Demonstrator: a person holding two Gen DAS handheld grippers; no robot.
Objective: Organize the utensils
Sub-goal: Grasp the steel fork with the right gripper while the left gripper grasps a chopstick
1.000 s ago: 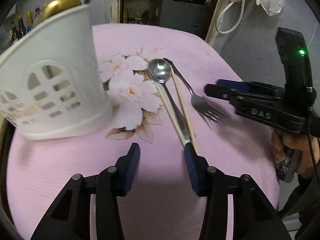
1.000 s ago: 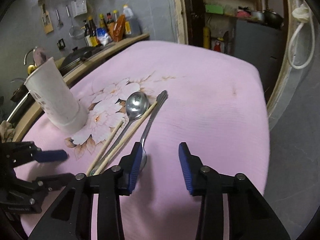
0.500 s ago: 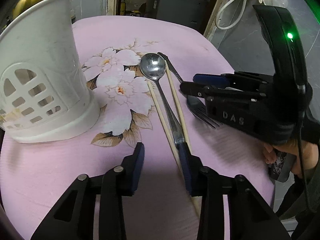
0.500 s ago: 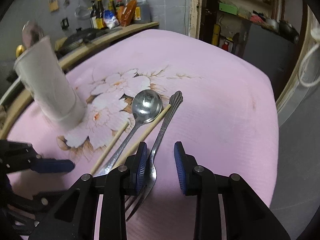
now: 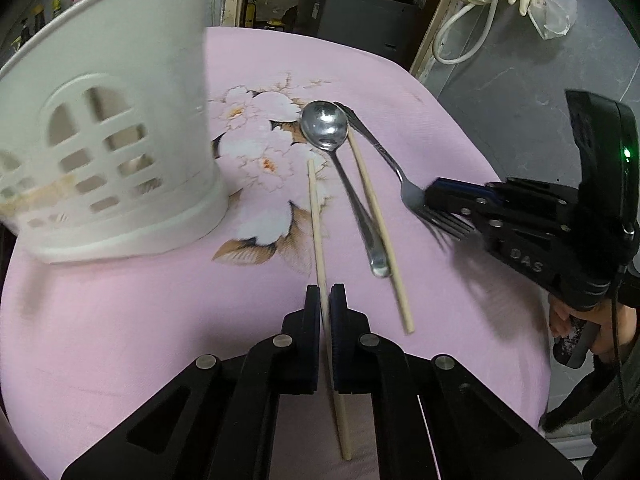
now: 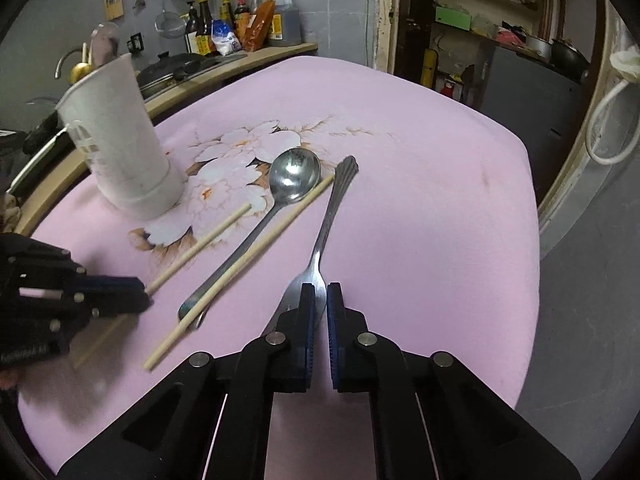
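My left gripper (image 5: pixel 325 294) is shut on a wooden chopstick (image 5: pixel 316 216), whose far end points at the white slotted utensil holder (image 5: pixel 108 140). My right gripper (image 6: pixel 319 294) is shut on the tine end of a steel fork (image 6: pixel 332 216); from the left wrist view it (image 5: pixel 434 196) pinches the fork (image 5: pixel 384 156) at the right. A steel spoon (image 5: pixel 344 176) and a second chopstick (image 5: pixel 380 228) lie between them on the pink cloth. In the right wrist view the holder (image 6: pixel 120 148) stands at the left, the spoon (image 6: pixel 276 204) and the loose chopstick (image 6: pixel 248 264) beside the fork.
The pink flowered tablecloth (image 6: pixel 432 208) covers a rounded table whose edge drops off at the right. A counter with bottles (image 6: pixel 240 24) and a sink lies behind the holder. A dark cabinet (image 5: pixel 360 20) stands past the far edge.
Both grippers went from open to shut: the left closed on the left chopstick, the right closed on the fork's tine end. The held chopstick has shifted left, away from the spoon.
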